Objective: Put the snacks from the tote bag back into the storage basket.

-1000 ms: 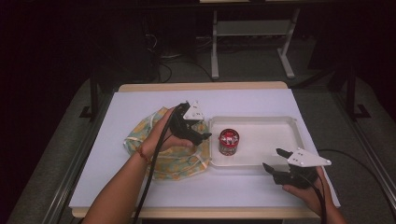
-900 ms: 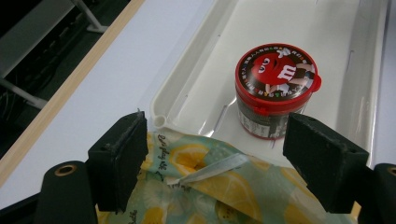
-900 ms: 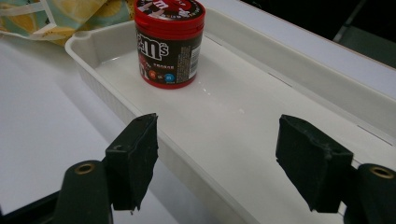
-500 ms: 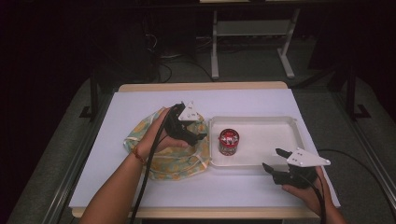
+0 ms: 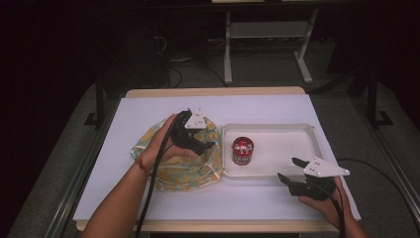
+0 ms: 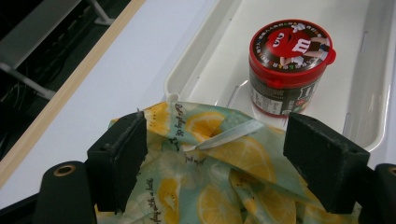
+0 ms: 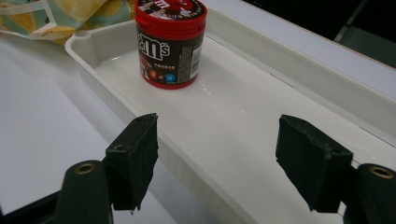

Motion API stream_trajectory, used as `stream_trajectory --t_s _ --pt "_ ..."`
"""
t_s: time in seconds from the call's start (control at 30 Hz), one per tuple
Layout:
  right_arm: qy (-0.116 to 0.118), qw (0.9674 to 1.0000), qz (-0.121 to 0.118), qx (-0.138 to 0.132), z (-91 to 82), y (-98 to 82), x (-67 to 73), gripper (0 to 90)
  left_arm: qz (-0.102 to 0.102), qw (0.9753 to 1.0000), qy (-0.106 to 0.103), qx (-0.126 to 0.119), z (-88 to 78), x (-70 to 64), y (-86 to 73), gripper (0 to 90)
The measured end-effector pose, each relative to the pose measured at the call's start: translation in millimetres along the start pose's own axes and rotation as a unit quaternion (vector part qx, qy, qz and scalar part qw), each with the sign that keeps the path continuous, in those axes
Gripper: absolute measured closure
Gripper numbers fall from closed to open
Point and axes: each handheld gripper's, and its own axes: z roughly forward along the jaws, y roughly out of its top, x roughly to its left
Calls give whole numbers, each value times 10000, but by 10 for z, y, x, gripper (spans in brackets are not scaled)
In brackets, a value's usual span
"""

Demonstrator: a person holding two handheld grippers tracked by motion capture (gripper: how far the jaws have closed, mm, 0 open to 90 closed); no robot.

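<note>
The high view looks forward and down on the whole worktop (image 5: 148,114) from above. Both gripper views sit low and close, sharing the white tray (image 6: 373,93) and candy jar (image 7: 171,42).

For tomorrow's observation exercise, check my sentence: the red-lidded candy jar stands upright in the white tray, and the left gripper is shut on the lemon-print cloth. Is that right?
One thing is wrong. The left gripper is open: in the left gripper view its jaws stand wide apart above the lemon-print cloth, gripping nothing. The rest holds: the candy jar stands upright in the white tray.
</note>
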Motion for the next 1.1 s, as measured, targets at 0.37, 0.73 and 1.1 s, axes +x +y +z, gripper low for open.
stream_trajectory --t_s 0.37,0.73,1.1 --pt "5 10000 -12 -5 6 4 1 290 -6 9999 57 90 -39 30 -67 215" --pt "21 10000 -20 -7 12 8 6 290 -23 9997 155 179 -107 71 -155 215" --pt "31 10000 -9 -6 18 10 8 291 -36 9994 234 260 -175 85 -241 215"
